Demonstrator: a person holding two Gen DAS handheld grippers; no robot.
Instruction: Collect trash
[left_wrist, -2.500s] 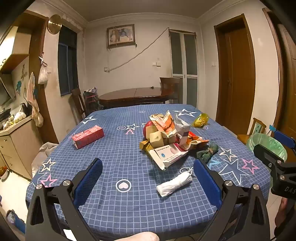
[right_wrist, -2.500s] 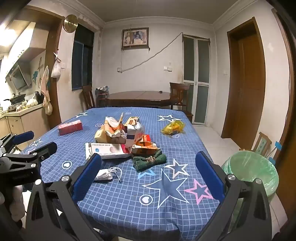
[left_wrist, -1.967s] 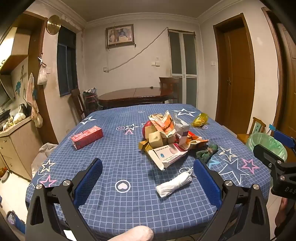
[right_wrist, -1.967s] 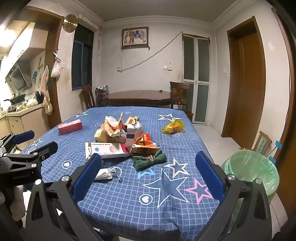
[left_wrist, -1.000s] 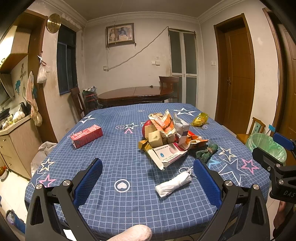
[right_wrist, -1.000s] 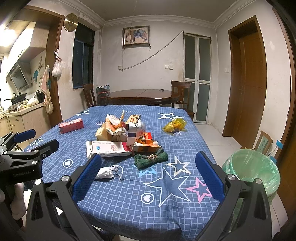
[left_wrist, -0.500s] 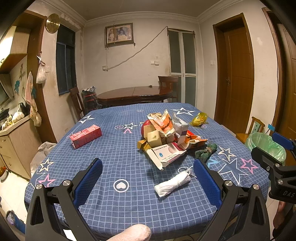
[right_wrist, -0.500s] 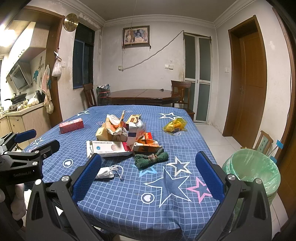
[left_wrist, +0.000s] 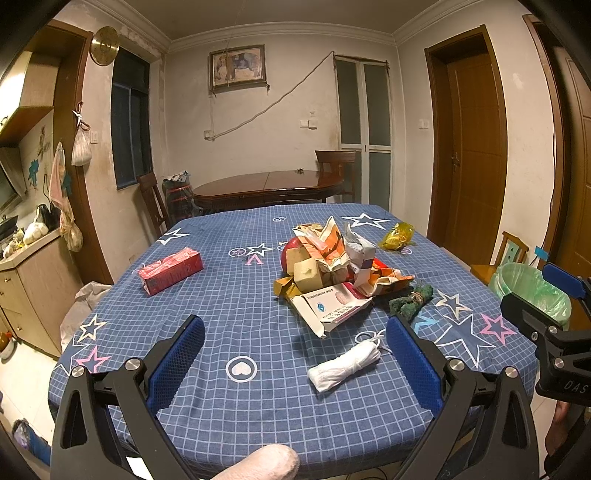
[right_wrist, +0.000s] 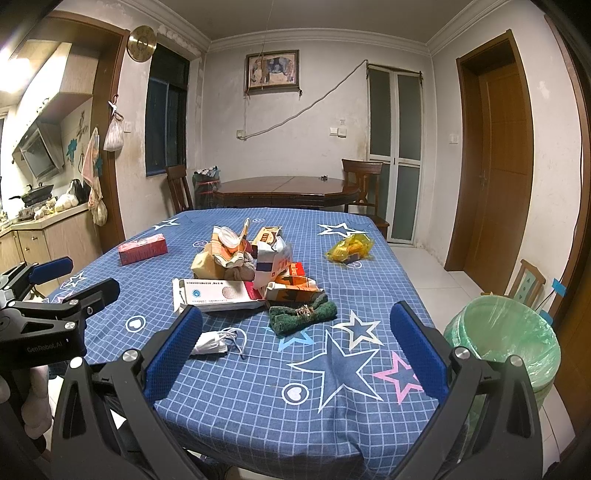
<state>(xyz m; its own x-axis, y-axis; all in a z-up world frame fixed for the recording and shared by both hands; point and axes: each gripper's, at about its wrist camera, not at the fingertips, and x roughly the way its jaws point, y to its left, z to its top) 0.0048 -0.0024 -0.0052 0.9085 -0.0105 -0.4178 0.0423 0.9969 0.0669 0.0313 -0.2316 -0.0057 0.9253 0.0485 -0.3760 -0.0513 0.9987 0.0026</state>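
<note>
Partly, white mask (right_wrist: 210, 343) behind fingers (right_wrist: 173, 350).

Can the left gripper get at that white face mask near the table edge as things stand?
Probably yes. The left gripper has its jaws wide open and empty, and the white face mask lies by itself on the blue tablecloth just ahead, apart from the trash pile. Nothing lies between them.

A matt woven cloth (left_wrist: 229, 295), blue with a white grid, is spread over the table. Crumpled paper and cardboard packaging (left_wrist: 332, 258) is heaped on it beside a rough green scouring pad (right_wrist: 301, 314). Thin glossy green plastic film (right_wrist: 517, 332) is seen lining the bin, and polished wood forms the far table (right_wrist: 288, 186).
</note>
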